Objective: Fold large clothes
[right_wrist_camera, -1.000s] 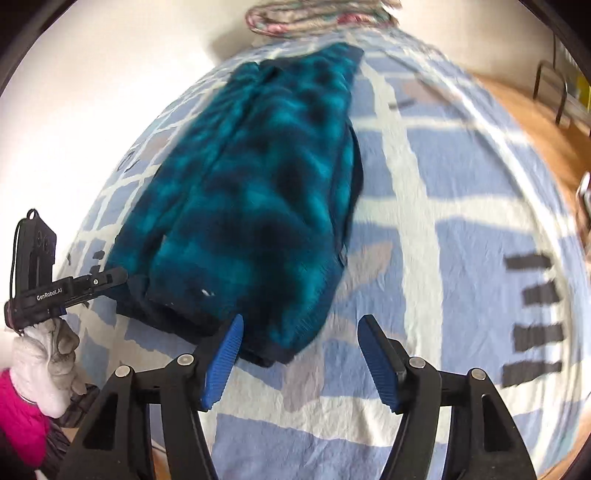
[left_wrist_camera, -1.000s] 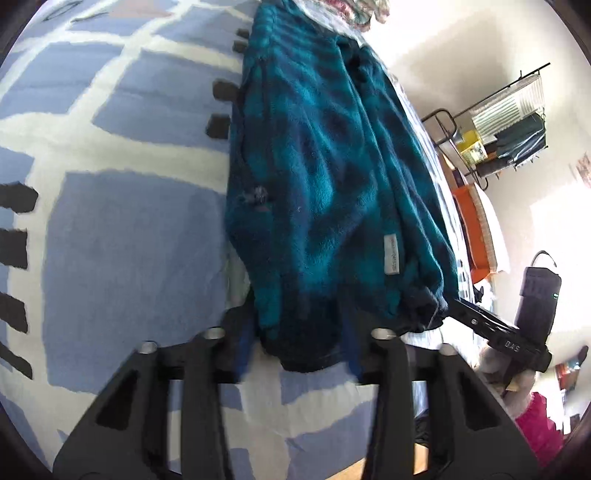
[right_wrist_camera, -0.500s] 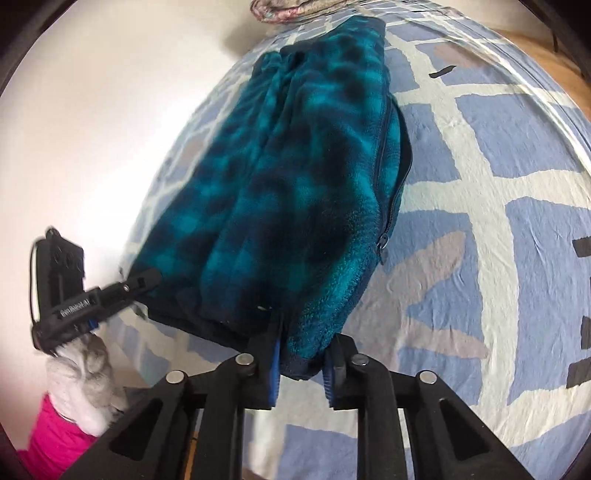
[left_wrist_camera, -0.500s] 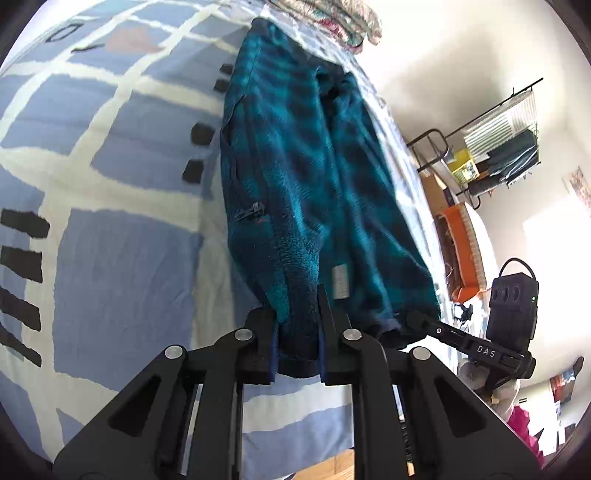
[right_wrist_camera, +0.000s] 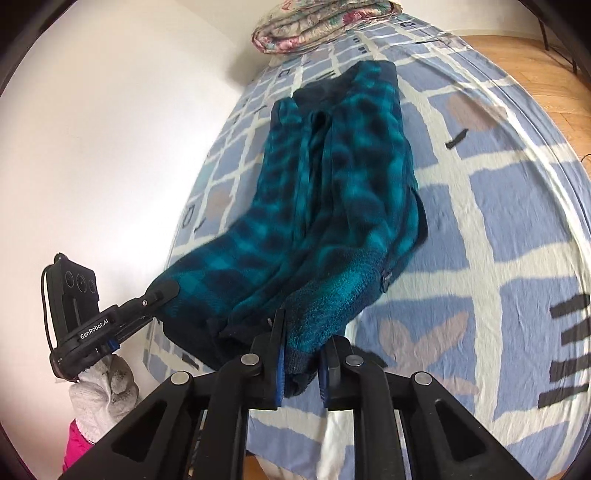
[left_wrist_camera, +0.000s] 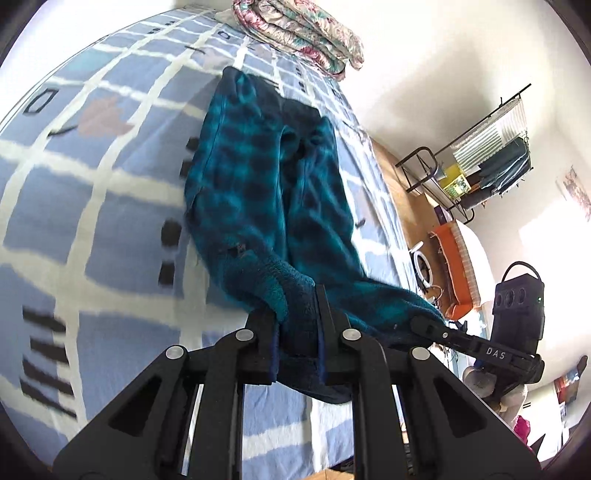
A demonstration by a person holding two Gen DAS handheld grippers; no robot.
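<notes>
I hold the fleece garment hem in both fingers, left gripper and right gripper; it stretches toward 12 o'clock on the bed

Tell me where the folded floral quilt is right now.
The floral quilt lies at the far end of the bed, top centre in both wrist views, just beyond the teal fleece garment.

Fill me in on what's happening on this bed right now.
A person is folding a teal plaid fleece jacket on a bed with a blue and white patterned sheet. Each hand holds a gripper: the left gripper and the right gripper each have their jaws shut on the jacket's near hem. That end is raised off the sheet, while the far end lies on the bed. A folded floral quilt sits at the head of the bed.
</notes>
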